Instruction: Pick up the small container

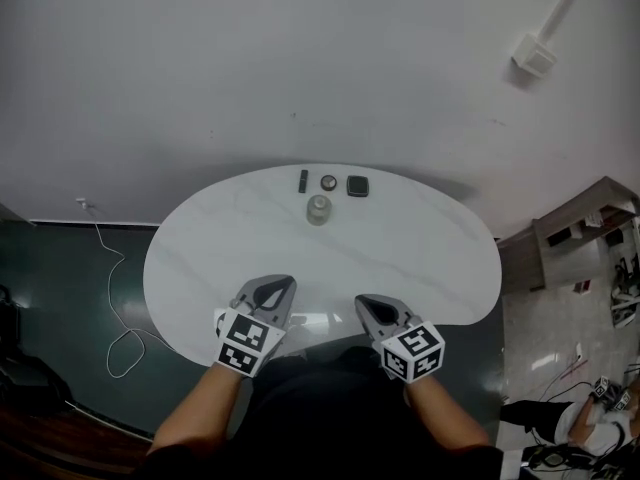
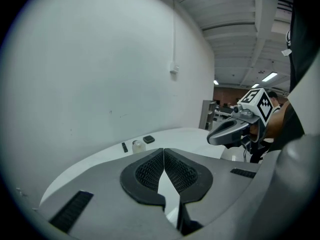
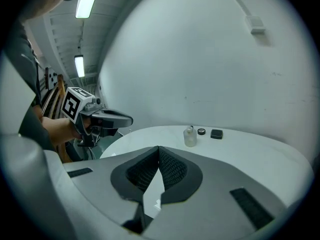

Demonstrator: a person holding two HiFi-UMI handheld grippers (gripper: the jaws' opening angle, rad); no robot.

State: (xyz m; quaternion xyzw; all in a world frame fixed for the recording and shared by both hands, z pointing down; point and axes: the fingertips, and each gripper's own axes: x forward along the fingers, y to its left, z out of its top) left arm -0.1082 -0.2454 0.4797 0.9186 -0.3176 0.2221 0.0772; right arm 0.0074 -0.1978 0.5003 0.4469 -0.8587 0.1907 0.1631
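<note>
A small round dark-rimmed container (image 1: pixel 329 182) (image 3: pixel 201 131) sits at the far side of the white oval table (image 1: pixel 200 258). A black stick (image 1: pixel 303 180) (image 2: pixel 124 147) lies to its left, a black square case (image 1: pixel 357 186) (image 2: pixel 148 139) (image 3: pixel 216 133) to its right. A clear little bottle (image 1: pixel 318 209) (image 2: pixel 138 146) (image 3: pixel 190 137) stands just in front. Both grippers hover over the near edge, far from these items. My left gripper (image 1: pixel 284 282) (image 2: pixel 163 150) is shut and empty. My right gripper (image 1: pixel 364 303) (image 3: pixel 158 148) also has its pads together with nothing held.
A white cable (image 1: pixel 115 308) loops on the dark floor to the left. A wall box (image 1: pixel 535 56) with conduit is high on the right. Shelving (image 1: pixel 580 233) and a seated person (image 1: pixel 590 418) are to the right of the table.
</note>
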